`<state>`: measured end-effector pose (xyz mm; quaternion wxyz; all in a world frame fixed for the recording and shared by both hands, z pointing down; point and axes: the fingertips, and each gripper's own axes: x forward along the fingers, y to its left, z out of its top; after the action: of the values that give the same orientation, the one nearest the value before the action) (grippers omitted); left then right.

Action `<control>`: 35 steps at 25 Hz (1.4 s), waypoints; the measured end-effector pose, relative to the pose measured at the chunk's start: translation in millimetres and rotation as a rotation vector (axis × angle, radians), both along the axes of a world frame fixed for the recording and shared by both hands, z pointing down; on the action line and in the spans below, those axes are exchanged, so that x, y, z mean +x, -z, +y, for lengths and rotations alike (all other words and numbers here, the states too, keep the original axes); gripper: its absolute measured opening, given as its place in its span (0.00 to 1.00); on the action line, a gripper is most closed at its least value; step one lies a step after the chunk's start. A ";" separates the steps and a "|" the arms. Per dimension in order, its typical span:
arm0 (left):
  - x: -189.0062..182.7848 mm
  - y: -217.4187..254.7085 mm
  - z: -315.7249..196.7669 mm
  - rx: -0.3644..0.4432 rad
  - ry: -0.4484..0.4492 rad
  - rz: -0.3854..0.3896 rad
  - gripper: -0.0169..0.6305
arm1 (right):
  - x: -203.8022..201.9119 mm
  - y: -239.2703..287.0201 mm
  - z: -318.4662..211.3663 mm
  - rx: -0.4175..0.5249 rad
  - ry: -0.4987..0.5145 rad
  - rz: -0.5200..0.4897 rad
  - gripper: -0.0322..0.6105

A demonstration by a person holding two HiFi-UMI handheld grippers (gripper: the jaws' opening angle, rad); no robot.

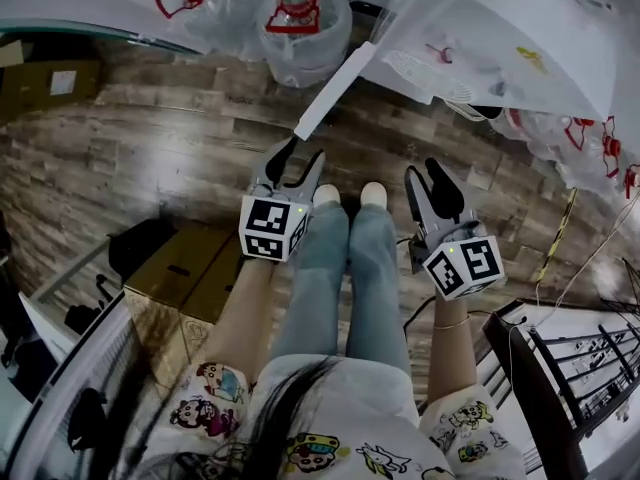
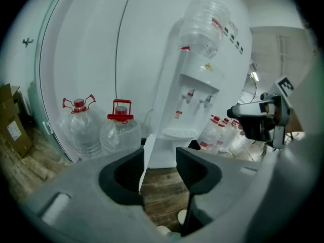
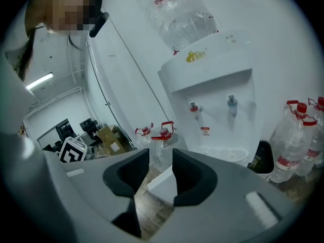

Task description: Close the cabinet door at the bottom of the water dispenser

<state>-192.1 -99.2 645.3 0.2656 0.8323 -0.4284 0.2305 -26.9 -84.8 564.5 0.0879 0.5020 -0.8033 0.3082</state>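
Your left gripper (image 1: 300, 160) and right gripper (image 1: 424, 174) sit mid-frame, all 4 jaws apart and empty; the cabinet door (image 1: 335, 90) juts open from the water dispenser (image 2: 191, 103), upper centre.

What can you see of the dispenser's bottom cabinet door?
The cabinet door is a thin, flat white panel, no handle visible. It stands open, upright, swung out from the base of the water dispenser over the wood floor. Its free edge shows between the open jaws of the left gripper, seemingly untouched.
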 end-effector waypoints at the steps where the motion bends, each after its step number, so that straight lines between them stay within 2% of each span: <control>1: -2.7 -11.3 1.0 -0.013 0.001 -0.011 0.32 | -1.7 -10.4 0.7 -0.011 0.002 -0.002 0.28; 8: -16.6 -83.3 7.6 -0.106 -0.036 -0.096 0.34 | -9.4 -74.3 6.5 -0.095 0.002 -0.003 0.28; 18: -25.1 -152.0 7.0 -0.181 -0.070 -0.185 0.37 | -14.8 -145.6 13.5 -0.184 -0.046 0.001 0.26; 28: -32.0 -195.4 -7.3 -0.232 -0.098 -0.210 0.43 | -30.0 -189.6 22.8 -0.267 -0.065 -0.010 0.23; 35: -28.6 -218.8 -4.7 -0.277 -0.144 -0.236 0.43 | -34.5 -201.8 28.8 -0.297 -0.078 -0.019 0.20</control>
<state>-220.7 -103.9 864.2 0.3082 0.7835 -0.3602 0.4017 -61.4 -56.0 766.3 0.1416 0.5115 -0.7295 0.4314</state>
